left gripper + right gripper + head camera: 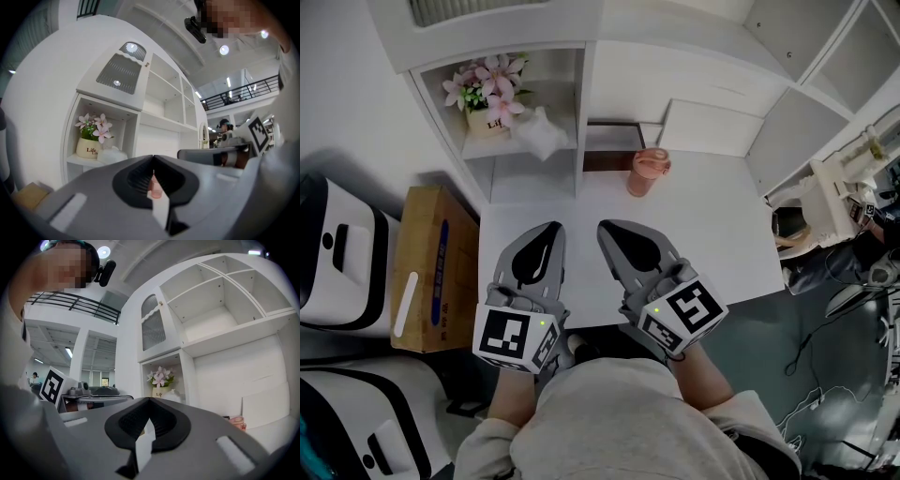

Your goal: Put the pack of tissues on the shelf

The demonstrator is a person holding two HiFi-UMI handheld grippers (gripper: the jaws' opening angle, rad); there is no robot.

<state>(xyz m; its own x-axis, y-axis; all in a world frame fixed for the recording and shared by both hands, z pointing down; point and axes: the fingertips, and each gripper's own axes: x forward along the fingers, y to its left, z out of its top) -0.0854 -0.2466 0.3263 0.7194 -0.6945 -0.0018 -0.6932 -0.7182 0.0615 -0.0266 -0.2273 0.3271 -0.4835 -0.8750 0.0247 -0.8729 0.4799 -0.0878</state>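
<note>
While left tool (552,229) lies closed, tissue pack (541,132) on shelf (500,150), well apart

The cream flower pot (89,151) on the shelf (75,161) read "Life", with a smaller line beneath too small to read. Blue print on the cardboard box (422,234) was illegible.

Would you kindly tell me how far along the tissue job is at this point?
Done: the pack of tissues lies on the shelf beside the flower pot. In hand: nothing; the left hand-held gripper and the right hand-held gripper are both shut and empty over the white table. Left: nothing that these views show, so the job looks finished.
</note>
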